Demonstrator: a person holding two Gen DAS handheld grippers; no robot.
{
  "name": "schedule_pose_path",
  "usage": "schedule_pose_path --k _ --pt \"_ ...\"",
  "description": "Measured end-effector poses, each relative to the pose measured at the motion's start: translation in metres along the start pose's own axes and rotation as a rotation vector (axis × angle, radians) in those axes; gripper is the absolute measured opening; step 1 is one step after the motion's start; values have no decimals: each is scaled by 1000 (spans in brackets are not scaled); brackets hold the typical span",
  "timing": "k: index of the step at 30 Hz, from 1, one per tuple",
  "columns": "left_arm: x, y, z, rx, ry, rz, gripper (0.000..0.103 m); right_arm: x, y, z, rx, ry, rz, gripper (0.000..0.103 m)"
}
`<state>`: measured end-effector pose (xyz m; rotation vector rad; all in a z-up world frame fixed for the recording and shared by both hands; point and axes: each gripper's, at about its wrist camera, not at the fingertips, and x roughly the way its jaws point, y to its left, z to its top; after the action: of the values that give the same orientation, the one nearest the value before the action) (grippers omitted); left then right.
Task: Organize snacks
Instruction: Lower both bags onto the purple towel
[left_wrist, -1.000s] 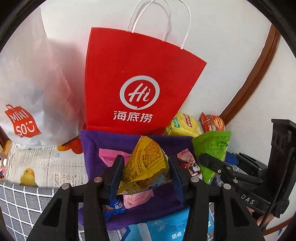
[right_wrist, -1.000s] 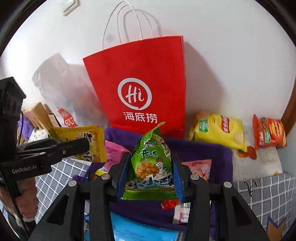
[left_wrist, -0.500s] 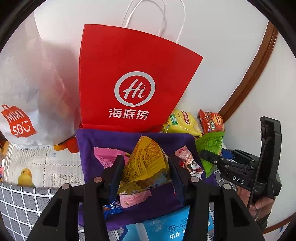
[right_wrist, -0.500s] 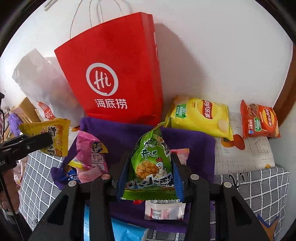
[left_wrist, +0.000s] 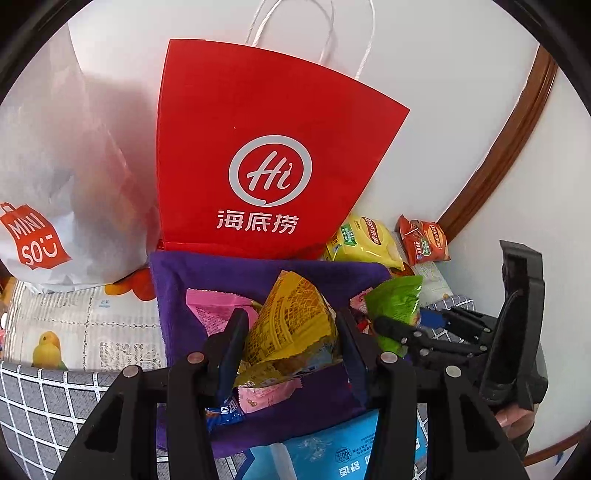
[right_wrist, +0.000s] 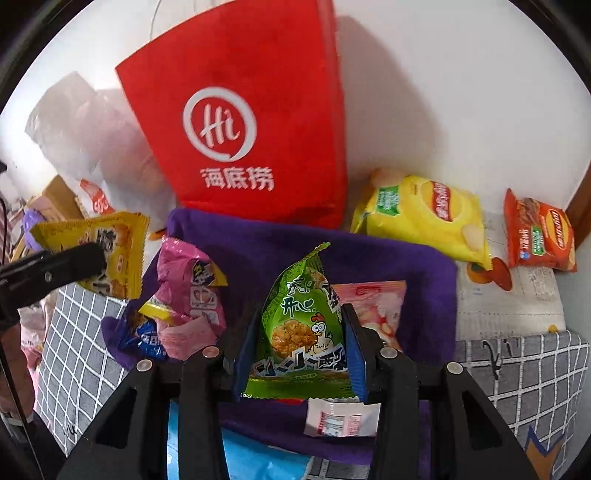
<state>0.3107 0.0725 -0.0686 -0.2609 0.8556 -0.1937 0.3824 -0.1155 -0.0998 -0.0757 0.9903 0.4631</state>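
The green snack packet (right_wrist: 301, 328), printed with a cartoon chicken, sat clamped between the blue-padded jaws of the right gripper (right_wrist: 300, 354), held upright over the purple cloth (right_wrist: 417, 280). The yellow snack packet (left_wrist: 291, 325) was pinched the same way in the left gripper (left_wrist: 290, 349), its crumpled lower edge hanging below the pads, also above that cloth. On the cloth lay a pink packet (right_wrist: 192, 295) with a blue wrapper (right_wrist: 146, 338) tucked beside it at the left edge, a pale pink packet (right_wrist: 376, 306) just behind the green one, and a small white-labelled sachet (right_wrist: 341, 419) near the front. A light blue pack (left_wrist: 332, 450) poked out from under the cloth's near edge. Behind the cloth a red paper bag (left_wrist: 266, 162) with white rope handles stood against the white wall (left_wrist: 443, 55), touching the cloth's far edge. To its left slumped a white plastic bag (left_wrist: 48, 177) with a red logo. To its right lay a yellow chip bag (right_wrist: 424, 218) and, farther right, an orange-red chip bag (right_wrist: 539, 232), apart from each other, on a printed mat (left_wrist: 85, 325) over a grey checked tablecloth (right_wrist: 524, 373)
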Motion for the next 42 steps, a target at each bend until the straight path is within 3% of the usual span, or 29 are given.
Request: schedule_pose_path --k 6,10,14,29,42 --pt "2 0 0 1 7 -1 47 8 -4 0 26 36 -24 43" --pt "6 0 -1 6 16 0 47 10 -7 2 64 48 25 44" --pt "10 -1 -2 7 29 8 47 5 -3 3 37 30 -23 44" --pt "40 1 -9 -2 132 36 47 -37 -8 10 53 -77 -23 48" --pt "52 1 -12 -7 174 44 47 -46 2 8 23 -98 -34 48"
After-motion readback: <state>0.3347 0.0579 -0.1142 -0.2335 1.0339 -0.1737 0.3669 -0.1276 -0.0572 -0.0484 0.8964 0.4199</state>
